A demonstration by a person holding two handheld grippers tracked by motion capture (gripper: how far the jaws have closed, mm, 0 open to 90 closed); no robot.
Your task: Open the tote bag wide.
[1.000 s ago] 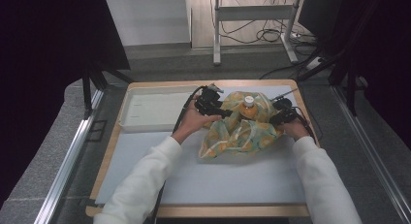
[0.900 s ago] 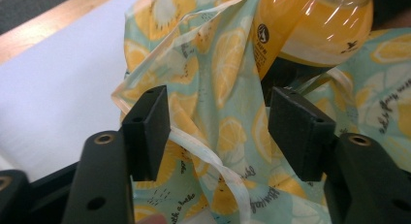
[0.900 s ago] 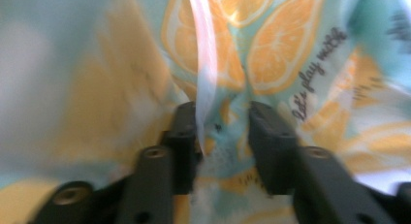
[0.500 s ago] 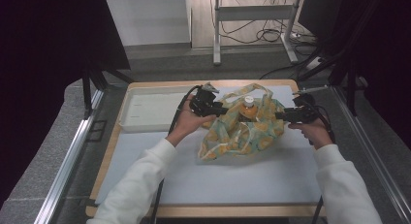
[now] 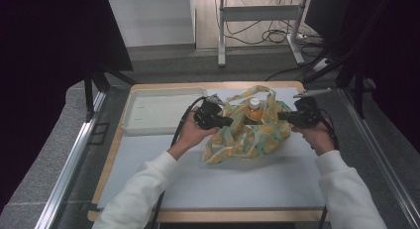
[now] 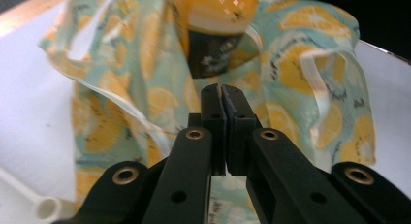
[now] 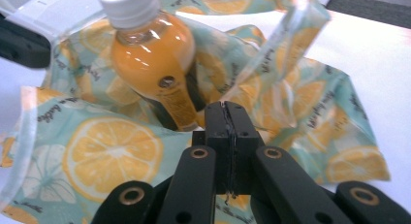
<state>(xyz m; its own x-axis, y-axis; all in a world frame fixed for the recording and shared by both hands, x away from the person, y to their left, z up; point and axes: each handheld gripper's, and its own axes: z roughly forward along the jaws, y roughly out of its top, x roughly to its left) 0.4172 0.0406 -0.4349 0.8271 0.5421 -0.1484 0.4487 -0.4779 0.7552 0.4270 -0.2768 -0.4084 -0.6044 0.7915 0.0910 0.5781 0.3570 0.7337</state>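
Item: lemon-print bag, lying mid-surface, mouth pulled apart between my two grippers. Contents: orange drink bottle, white cap, standing upright inside the bag.

Left gripper: I have its fingers pressed together on the bag's left edge; in the left gripper view cloth sits at the tips.

Right gripper: fingers closed, a thin line of bag fabric pinched between them, at the bag's right edge.

Adjacent: white tray, far left of the surface, apart from the bag.
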